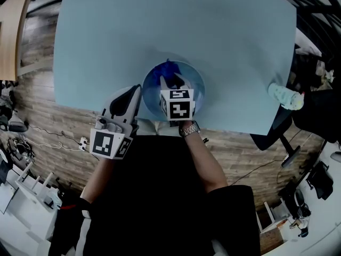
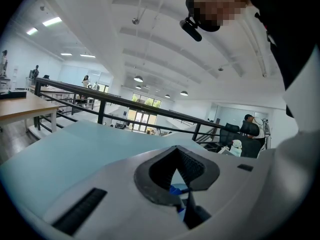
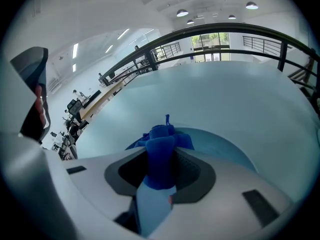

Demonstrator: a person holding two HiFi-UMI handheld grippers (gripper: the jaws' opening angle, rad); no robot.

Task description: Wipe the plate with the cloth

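**Cloth is on the plate, wipe looks mid-course**

My left gripper (image 1: 133, 96) hangs at the bench (image 1: 160, 25) near edge, jaws together and empty. Right of it, my right gripper (image 1: 173, 81) pinches the blue cloth (image 1: 166, 71) onto the plate (image 1: 197, 81). I can't judge how much is wiped.

The cloth (image 3: 161, 154) looks soft and woven, the plate (image 3: 225, 144) smooth, perhaps plastic, the table (image 1: 160, 25) matt.

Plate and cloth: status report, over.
Right gripper shut on blue cloth, over the light blue plate. Left gripper shut, empty, beside the plate's left rim. Nothing in the way.
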